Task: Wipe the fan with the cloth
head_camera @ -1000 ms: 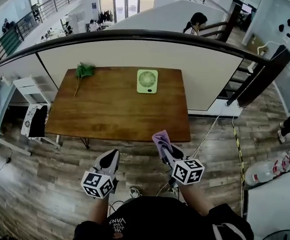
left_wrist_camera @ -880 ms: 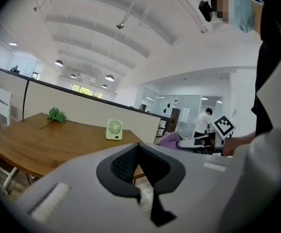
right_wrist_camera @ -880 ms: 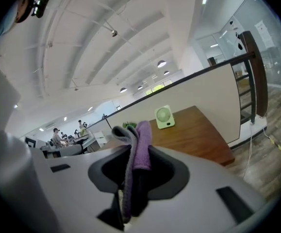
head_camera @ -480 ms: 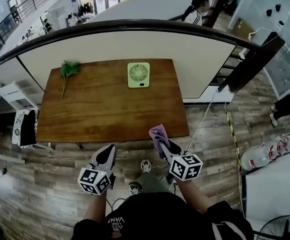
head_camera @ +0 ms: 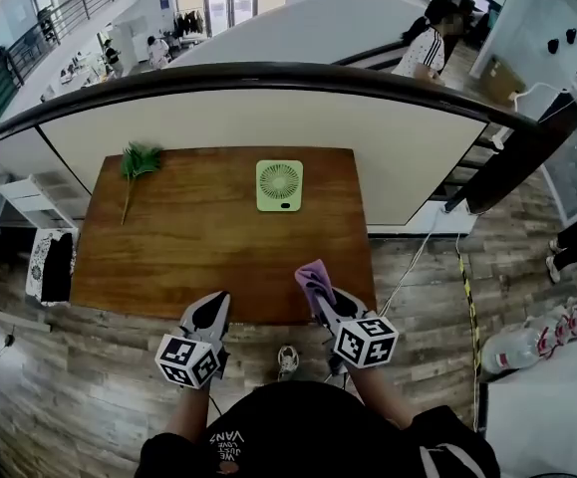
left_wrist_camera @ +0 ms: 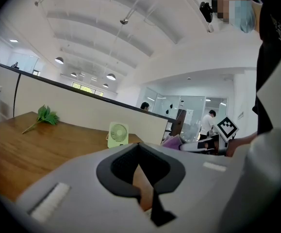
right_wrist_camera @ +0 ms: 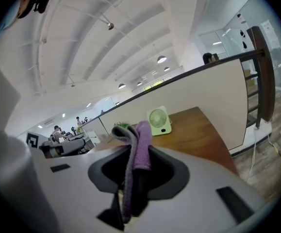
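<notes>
Clamping a folded purple cloth point(head_camera: 314, 276) in its jaws, the right gripper point(head_camera: 323, 295) hovers at the near edge of the wooden surface point(head_camera: 198, 247). The left gripper point(head_camera: 211, 314) is beside it, jaws together and empty. The green fan point(head_camera: 279, 184) stands near the far edge, well apart from both

Head view steeply down; gripper views low, level; all share fan point(head_camera: 279, 185).
</notes>
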The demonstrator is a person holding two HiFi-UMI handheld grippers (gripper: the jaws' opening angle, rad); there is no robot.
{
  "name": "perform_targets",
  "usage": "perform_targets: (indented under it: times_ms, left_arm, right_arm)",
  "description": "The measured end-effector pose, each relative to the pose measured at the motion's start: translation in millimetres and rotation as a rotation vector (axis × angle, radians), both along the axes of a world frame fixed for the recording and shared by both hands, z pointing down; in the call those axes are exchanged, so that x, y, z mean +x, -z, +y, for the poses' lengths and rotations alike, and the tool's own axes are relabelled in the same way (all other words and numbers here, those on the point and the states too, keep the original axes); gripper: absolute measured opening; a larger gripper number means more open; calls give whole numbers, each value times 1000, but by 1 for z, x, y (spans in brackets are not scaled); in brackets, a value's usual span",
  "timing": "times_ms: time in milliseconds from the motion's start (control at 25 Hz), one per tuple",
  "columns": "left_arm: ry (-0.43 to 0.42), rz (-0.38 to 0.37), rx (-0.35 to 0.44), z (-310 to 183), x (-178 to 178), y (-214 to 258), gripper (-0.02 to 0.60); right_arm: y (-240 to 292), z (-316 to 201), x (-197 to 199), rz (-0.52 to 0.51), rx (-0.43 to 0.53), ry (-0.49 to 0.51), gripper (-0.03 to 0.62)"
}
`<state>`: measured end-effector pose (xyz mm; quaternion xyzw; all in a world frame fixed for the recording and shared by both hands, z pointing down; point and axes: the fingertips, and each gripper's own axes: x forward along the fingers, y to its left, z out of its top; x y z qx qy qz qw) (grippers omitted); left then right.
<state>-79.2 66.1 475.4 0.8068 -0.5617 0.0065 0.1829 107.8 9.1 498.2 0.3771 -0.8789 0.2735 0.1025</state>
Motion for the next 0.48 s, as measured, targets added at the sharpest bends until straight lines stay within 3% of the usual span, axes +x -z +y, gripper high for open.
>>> perform_targets:
  times_ms: [480]
  left_arm:
    - [26, -10, -64, -62, -3, -19, 12]
  right_arm:
    - [-12, -71, -12, 1, -23, 67, 101]
